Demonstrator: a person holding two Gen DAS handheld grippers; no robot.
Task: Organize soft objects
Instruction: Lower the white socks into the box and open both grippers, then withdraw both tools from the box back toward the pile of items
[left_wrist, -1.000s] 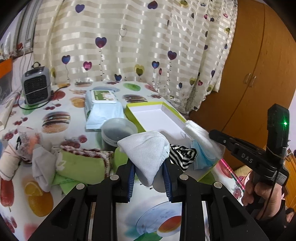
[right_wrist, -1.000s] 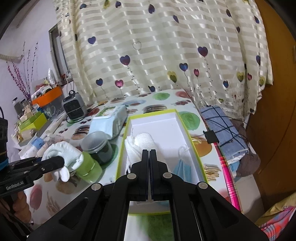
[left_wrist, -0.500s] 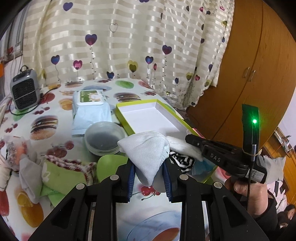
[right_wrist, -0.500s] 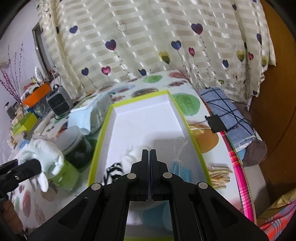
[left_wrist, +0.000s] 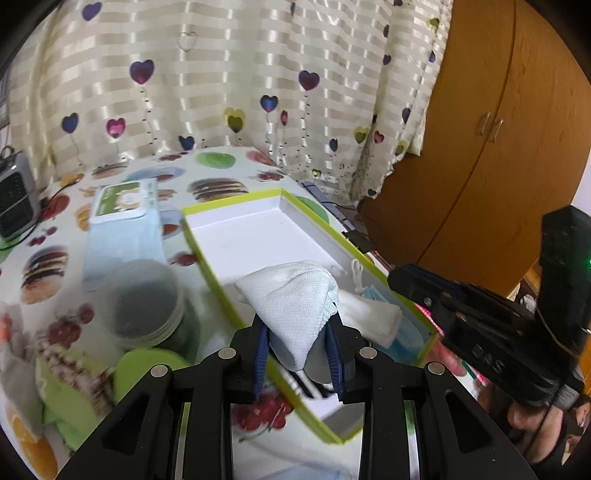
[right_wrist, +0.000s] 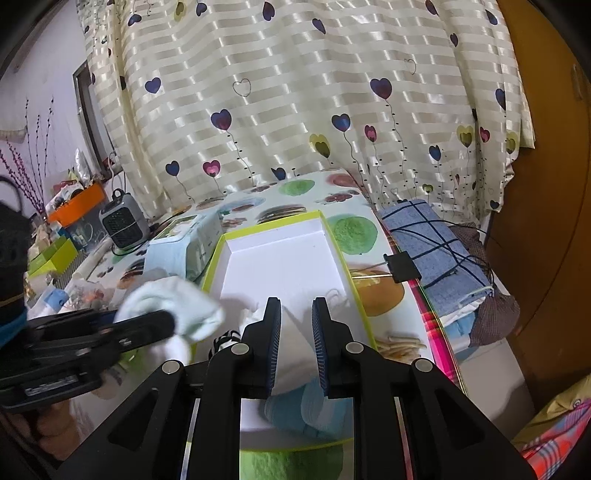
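Glossy printed tablecloth (left_wrist: 218, 184) bears rectangular green-rimmed box (left_wrist: 236, 206); waffle-knit white cloth (left_wrist: 295, 295) above.

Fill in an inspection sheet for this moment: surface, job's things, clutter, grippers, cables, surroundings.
Surface: table under a food-print cloth.
Job's things: white box with green rim, holding a face mask, a folded white cloth and a striped item; white sock above its near edge.
Clutter: wipes pack, lidded jar, green cloth pile.
Grippers: left gripper shut on the sock; right gripper opening, nothing pinched.
Cables: heater cord; dark cords on the blue cloth.
Surroundings: heart-print curtain, wooden wardrobe.
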